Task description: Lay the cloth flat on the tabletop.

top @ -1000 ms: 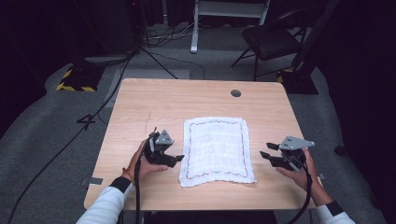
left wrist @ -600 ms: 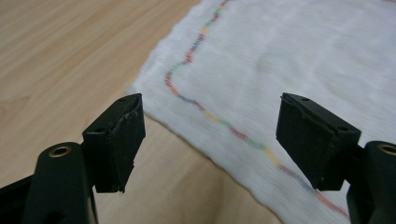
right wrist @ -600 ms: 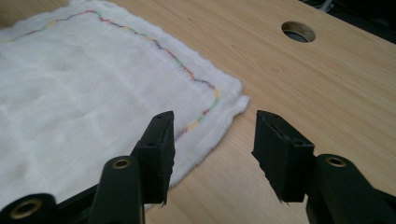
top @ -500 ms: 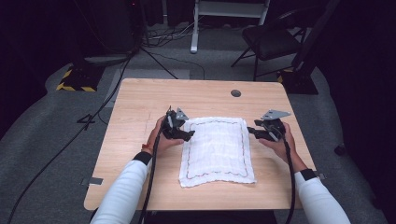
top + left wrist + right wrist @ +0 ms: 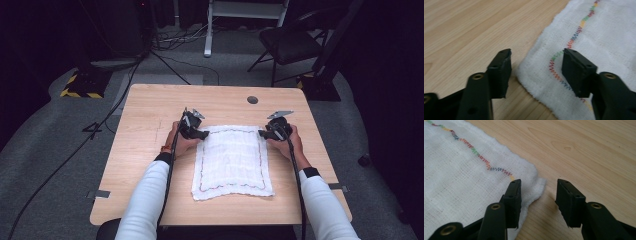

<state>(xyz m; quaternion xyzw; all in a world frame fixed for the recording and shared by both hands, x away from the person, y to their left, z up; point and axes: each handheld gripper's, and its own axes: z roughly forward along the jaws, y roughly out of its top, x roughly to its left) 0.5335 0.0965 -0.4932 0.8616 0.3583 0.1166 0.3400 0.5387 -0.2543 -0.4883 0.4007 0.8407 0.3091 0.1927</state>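
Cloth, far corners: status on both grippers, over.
Left gripper open, jaws astride the white cloth's far-left corner. Right gripper open, astride the far-right corner. Cloth flat on the table, not yet gripped. Nothing in the way.

A wooden table (image 5: 150, 150) is seen on grey carpet (image 5: 60, 150), a round hole (image 5: 252, 100) set near its far edge. Beyond it, a black chair (image 5: 290, 45) is parked beside a white frame (image 5: 245, 12). Cables (image 5: 165, 55) are strewn across the floor, and a yellow-black striped base (image 5: 80, 87) is spotted far left.
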